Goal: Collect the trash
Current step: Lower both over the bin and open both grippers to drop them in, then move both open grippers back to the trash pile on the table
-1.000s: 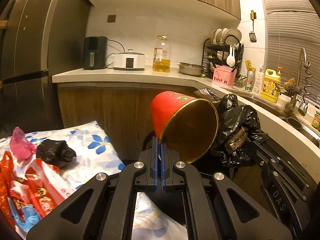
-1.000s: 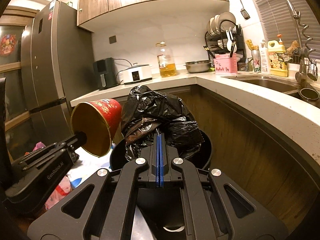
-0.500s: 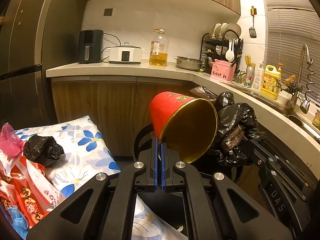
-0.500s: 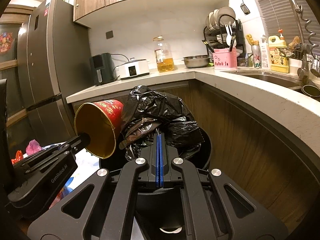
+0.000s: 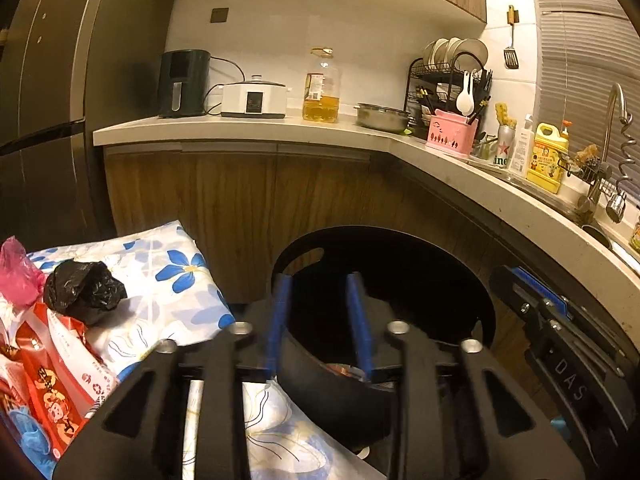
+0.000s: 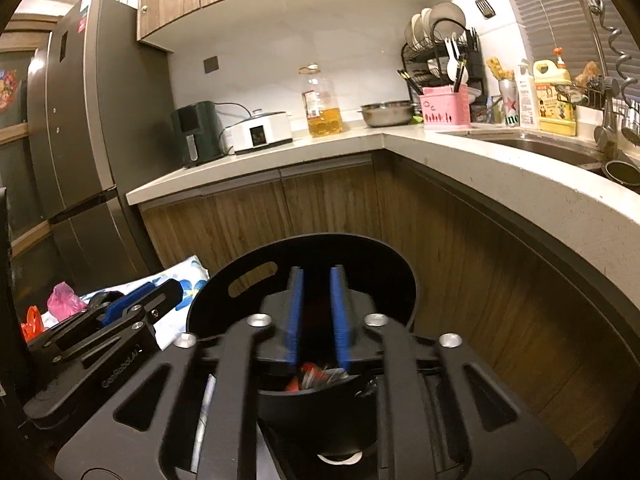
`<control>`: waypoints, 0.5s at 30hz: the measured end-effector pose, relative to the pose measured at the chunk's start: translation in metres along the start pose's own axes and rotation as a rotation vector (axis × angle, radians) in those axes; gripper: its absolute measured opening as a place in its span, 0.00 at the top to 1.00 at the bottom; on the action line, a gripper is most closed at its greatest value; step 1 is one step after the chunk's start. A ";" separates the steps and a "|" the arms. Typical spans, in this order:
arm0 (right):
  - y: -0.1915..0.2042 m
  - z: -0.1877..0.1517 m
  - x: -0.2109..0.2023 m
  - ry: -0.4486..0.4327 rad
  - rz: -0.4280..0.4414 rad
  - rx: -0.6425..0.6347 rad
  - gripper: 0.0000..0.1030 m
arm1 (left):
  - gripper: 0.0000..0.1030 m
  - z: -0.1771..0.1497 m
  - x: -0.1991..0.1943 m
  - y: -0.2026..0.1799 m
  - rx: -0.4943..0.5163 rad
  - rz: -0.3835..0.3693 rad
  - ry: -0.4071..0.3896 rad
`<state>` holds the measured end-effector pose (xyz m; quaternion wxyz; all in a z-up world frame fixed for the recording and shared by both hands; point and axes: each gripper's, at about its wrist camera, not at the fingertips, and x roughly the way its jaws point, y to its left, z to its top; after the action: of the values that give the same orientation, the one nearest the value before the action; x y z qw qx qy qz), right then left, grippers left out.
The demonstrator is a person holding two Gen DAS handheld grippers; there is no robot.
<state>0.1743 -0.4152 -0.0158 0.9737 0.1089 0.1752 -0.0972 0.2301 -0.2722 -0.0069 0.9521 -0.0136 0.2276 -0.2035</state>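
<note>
My left gripper (image 5: 319, 278) hangs over the mouth of the round black bin (image 5: 400, 233), its jaws opening with nothing between the blue pads. My right gripper (image 6: 316, 271) hovers over the same bin (image 6: 360, 240), jaws also opening and empty. Deep in the bin lies red and silvery trash (image 6: 314, 374), glimpsed too in the left wrist view as trash (image 5: 344, 370). A knotted black trash bag (image 5: 84, 296), a pink bag (image 5: 18, 276) and red wrappers (image 5: 52, 380) lie on the flowered cloth (image 5: 172, 280) to the left. Each gripper shows in the other's view, the right gripper (image 5: 528, 280) and the left gripper (image 6: 136, 300).
A curved kitchen counter (image 6: 500, 168) wraps behind and right of the bin, with wooden cabinet fronts (image 5: 240, 192) below it. A tall fridge (image 6: 72, 140) stands at the left. The counter carries appliances, an oil bottle, a dish rack and a sink.
The red cup has left the left gripper and the black bag the right one; neither hangs above the bin now. Both pairs of jaws have parted.
</note>
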 end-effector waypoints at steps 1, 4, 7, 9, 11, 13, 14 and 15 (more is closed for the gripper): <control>0.000 -0.001 0.000 0.003 -0.001 0.001 0.74 | 0.66 0.000 -0.001 0.001 -0.002 0.005 0.000; 0.000 -0.004 -0.001 0.012 -0.009 0.003 0.61 | 0.53 0.000 -0.005 0.004 -0.007 0.020 -0.009; 0.002 -0.007 -0.003 0.020 -0.013 -0.003 0.54 | 0.46 -0.001 -0.011 0.009 -0.016 0.034 -0.013; 0.004 -0.008 -0.006 0.022 -0.017 -0.012 0.47 | 0.37 -0.002 -0.016 0.012 -0.019 0.052 -0.019; 0.006 -0.010 -0.010 0.020 -0.016 -0.019 0.41 | 0.35 -0.004 -0.022 0.015 -0.024 0.067 -0.023; 0.008 -0.012 -0.015 0.022 -0.018 -0.022 0.38 | 0.31 -0.005 -0.026 0.018 -0.029 0.082 -0.020; 0.008 -0.012 -0.016 0.023 -0.020 -0.023 0.36 | 0.30 -0.005 -0.029 0.020 -0.034 0.087 -0.021; 0.009 -0.012 -0.018 0.023 -0.021 -0.025 0.34 | 0.28 -0.006 -0.032 0.021 -0.036 0.091 -0.022</control>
<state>0.1557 -0.4010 -0.0191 0.9718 0.0961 0.1885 -0.1041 0.2098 -0.2406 -0.0009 0.9624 -0.0227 0.2212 -0.1560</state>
